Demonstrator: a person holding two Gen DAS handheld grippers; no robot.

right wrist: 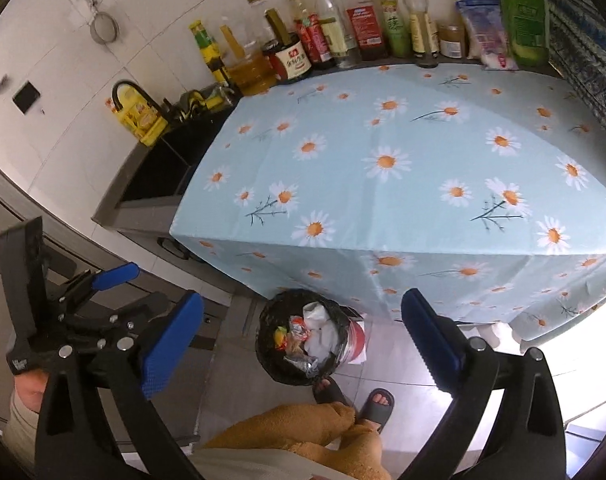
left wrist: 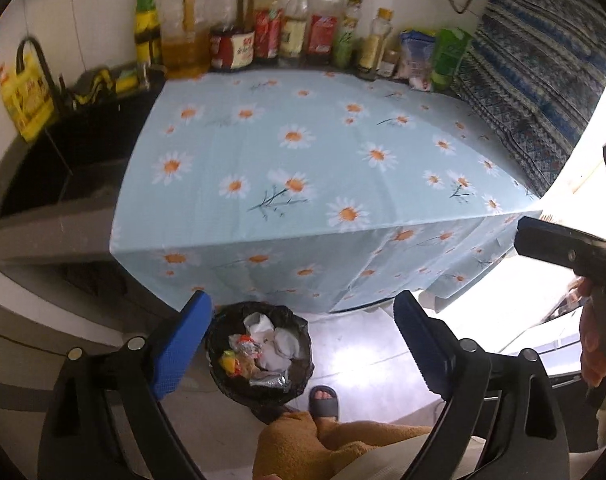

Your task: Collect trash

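A round bin lined with a black bag [left wrist: 217, 354] stands on the floor in front of the counter. It holds crumpled white paper, foil and coloured wrappers [left wrist: 259, 350]. It also shows in the right wrist view [right wrist: 271, 360]. My left gripper [left wrist: 303, 344] is open and empty, held above the bin. My right gripper [right wrist: 303, 344] is open and empty, also above the bin. The left gripper shows at the left of the right wrist view [right wrist: 103, 280]. The counter wears a light blue daisy cloth [left wrist: 303, 168] with no loose trash showing on it.
Several bottles, jars and bags [left wrist: 271, 28] line the back wall. A dark sink [left wrist: 63, 160] with a yellow bag [left wrist: 25, 96] lies left. A patterned blue cloth [left wrist: 535, 80] hangs at right. The person's feet in slippers [right wrist: 377, 402] stand by the bin.
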